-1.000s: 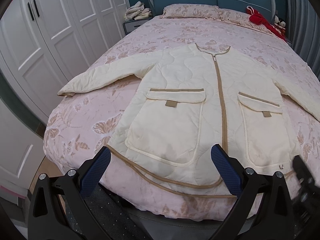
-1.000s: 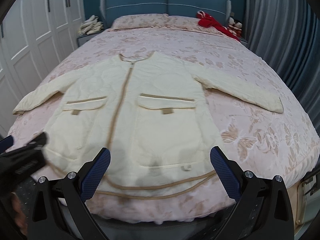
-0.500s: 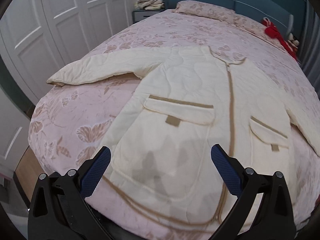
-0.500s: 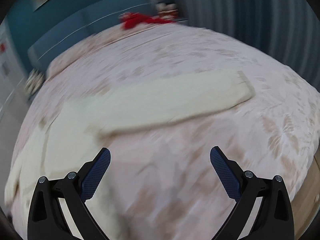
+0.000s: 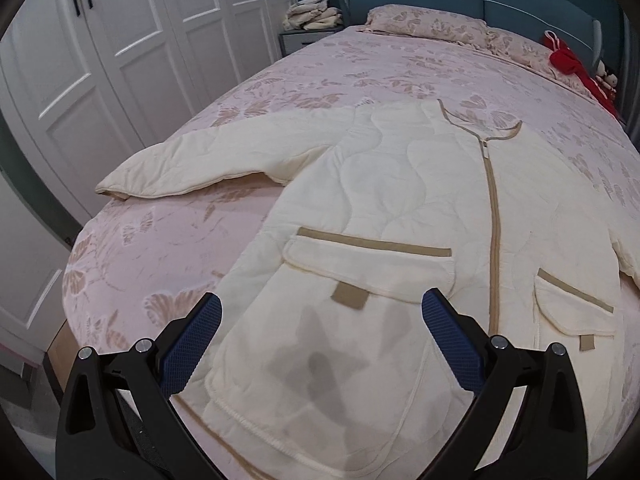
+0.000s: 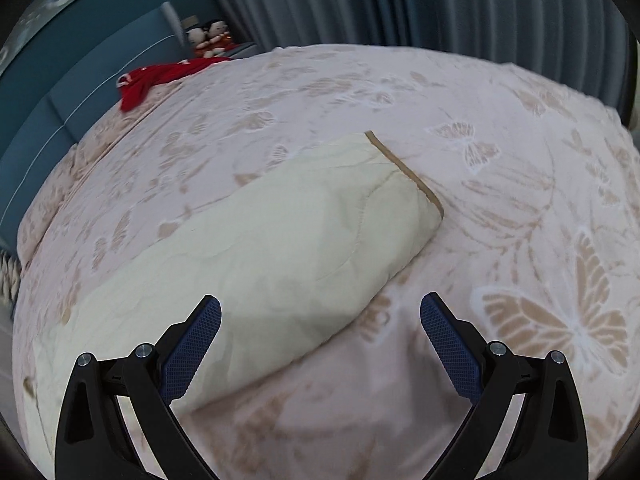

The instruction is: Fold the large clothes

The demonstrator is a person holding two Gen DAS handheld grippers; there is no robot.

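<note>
A cream quilted jacket [image 5: 400, 208] with tan trim, a tan zip and two flap pockets lies flat and face up on the bed, sleeves spread. My left gripper [image 5: 320, 340] is open and empty, just above the jacket's left pocket near the hem. The left sleeve [image 5: 192, 164] stretches towards the bed's left edge. In the right wrist view the right sleeve [image 6: 300, 240] lies flat with its tan cuff [image 6: 408, 172] pointing away. My right gripper [image 6: 320, 344] is open and empty above the sleeve's lower edge.
The bed has a pink butterfly-patterned cover [image 5: 168, 240]. White wardrobe doors [image 5: 100, 60] stand close on the left. A nightstand with folded cloth [image 5: 312, 12] is at the back. A red garment [image 6: 160, 80] and dolls [image 6: 208, 36] lie by the teal headboard. Grey curtains [image 6: 400, 0] hang on the right.
My left gripper has moved forward over the jacket's left pocket. My right gripper has swung right and forward, from the jacket's hem to the right sleeve.
</note>
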